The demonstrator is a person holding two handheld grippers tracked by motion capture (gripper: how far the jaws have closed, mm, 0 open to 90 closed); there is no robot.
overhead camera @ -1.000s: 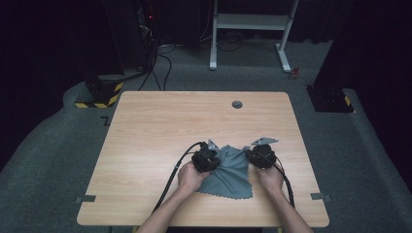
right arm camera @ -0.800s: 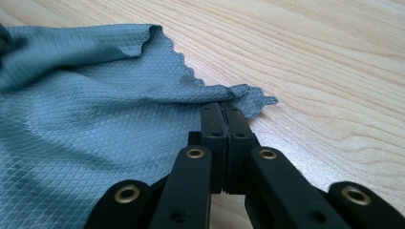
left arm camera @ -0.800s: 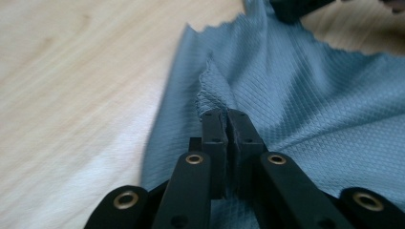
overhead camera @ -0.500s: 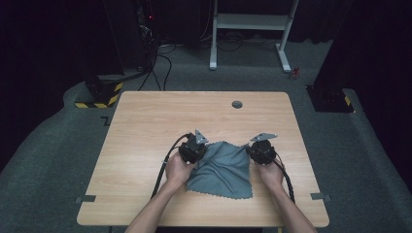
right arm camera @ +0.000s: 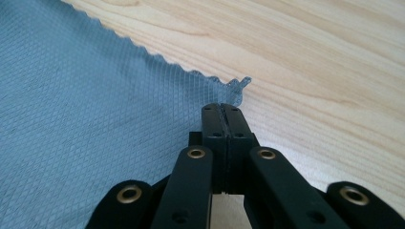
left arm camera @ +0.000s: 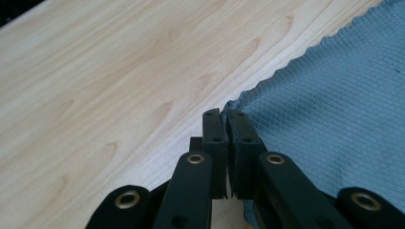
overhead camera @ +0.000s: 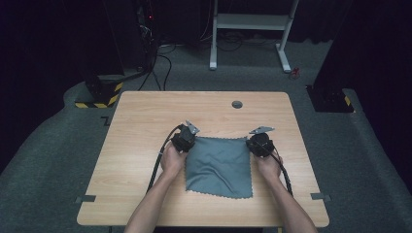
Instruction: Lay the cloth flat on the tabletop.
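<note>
Pinching the cloth's far corners, the left claw (left arm camera: 223, 114) and the right claw (right arm camera: 222, 109) each have their jaws pressed together on the scalloped edge of the grey-blue cloth (overhead camera: 218, 165). Between the two claws the far hem runs nearly straight. From there the cloth lies spread toward the near edge of the wooden tabletop (overhead camera: 136, 121), roughly midway between its left and right edges, with a few soft wrinkles. A small dark round hole (overhead camera: 236, 104) sits near the tabletop's far edge.
</note>
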